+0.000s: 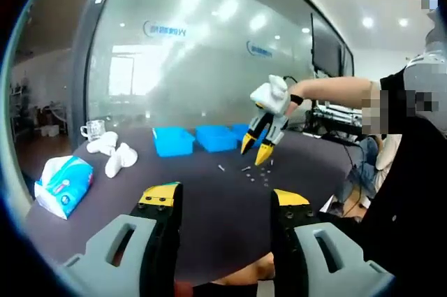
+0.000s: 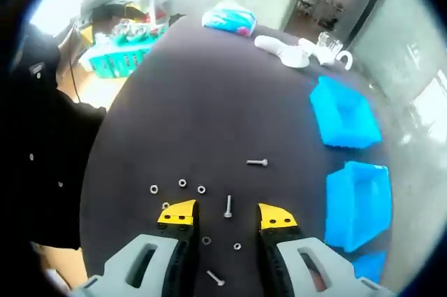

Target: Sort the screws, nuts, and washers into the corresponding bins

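Right gripper view looks down on a dark table with the right gripper hovering over scattered hardware, its yellow-tipped jaws spread apart and holding nothing. A screw lies upright in the frame between the jaw tips, another screw lies crosswise farther ahead, and a third sits low between the jaw bodies. Small ring-shaped pieces, nuts or washers, are strewn to the left of the jaws and between them; which is which cannot be told. Along the table's right side stand blue bins in a row, well apart from the hardware. At the far end lie a tissue pack, white objects and a glass mug. A green basket sits off the table at upper left.

In the left gripper view, the left gripper is held low over the near table edge, jaws open and empty. The right gripper shows ahead, held in a person's hand, tips pointing down just above the hardware. The bins stand behind, near a glass wall.
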